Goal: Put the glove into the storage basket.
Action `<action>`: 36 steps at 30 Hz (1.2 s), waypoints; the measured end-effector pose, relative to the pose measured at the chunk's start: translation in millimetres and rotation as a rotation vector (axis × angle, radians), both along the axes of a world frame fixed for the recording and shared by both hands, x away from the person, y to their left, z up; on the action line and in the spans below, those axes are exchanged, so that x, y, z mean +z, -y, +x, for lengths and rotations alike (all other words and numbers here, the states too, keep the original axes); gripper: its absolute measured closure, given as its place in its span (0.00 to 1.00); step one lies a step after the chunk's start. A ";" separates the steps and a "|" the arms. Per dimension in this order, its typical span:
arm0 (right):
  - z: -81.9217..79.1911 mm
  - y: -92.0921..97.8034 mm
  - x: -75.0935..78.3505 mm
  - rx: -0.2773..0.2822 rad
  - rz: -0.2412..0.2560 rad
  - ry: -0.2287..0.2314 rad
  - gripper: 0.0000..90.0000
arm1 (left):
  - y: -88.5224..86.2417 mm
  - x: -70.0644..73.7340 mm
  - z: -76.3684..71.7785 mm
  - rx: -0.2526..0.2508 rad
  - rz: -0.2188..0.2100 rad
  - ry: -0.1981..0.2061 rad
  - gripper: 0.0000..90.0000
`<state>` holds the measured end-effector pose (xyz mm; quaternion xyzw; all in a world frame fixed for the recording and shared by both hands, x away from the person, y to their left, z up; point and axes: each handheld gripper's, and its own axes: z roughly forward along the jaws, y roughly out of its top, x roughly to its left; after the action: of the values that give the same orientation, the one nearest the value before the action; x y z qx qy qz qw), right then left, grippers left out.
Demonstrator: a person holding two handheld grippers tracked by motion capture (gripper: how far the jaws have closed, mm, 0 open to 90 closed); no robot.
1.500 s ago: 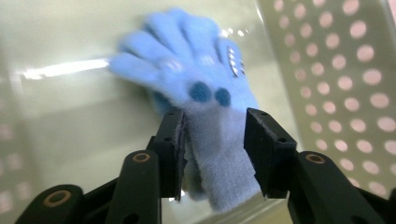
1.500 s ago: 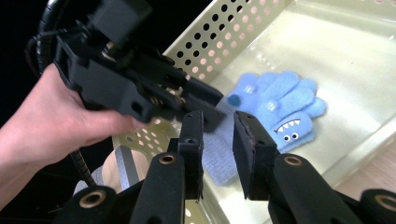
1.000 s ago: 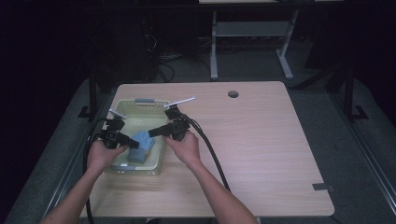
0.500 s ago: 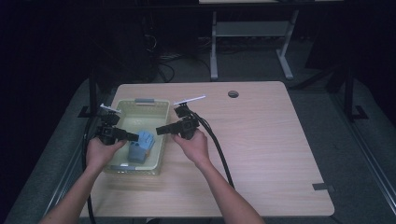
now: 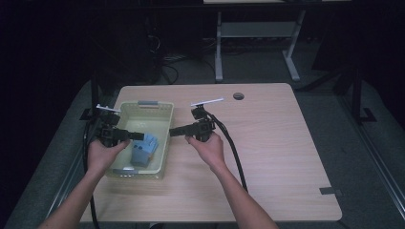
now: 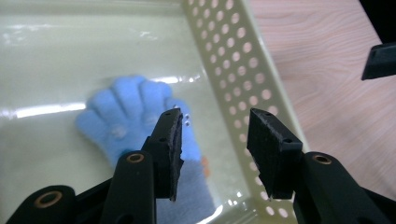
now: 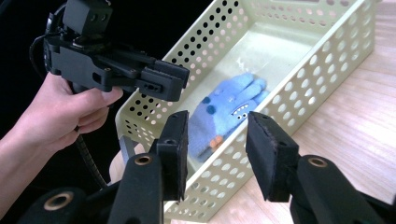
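One blue glove (image 7: 227,108) in one yellow basket (image 5: 157,110), possibly a single glove, left tongs (image 6: 215,135) apart, right tongs (image 7: 217,140) apart.

- Blue glove (image 7: 224,114), with a small face and orange marks on it: 1
- Pale yellow perforated basket (image 5: 157,110): 1
- Hand-held two-jaw grippers: 2, the left gripper (image 5: 136,136) and the right gripper (image 5: 175,131)
- Wooden table (image 5: 277,143) with one round hole (image 5: 238,96): 1
- White-framed desk (image 5: 253,28) behind: 1

overhead plus two close basket (image 5: 143,110) views
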<state>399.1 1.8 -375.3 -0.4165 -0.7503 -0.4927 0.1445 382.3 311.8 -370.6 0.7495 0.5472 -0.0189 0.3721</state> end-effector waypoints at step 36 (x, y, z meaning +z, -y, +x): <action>-3.8 63.1 -7.1 -0.082 0.057 -0.018 0.47 | 53.4 21.4 -1.8 -0.068 -0.048 0.102 0.50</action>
<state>395.3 -61.3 -382.4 -0.4471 -0.7169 -0.5156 0.1425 380.5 258.4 -349.1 0.7584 0.5012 -0.0061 0.4166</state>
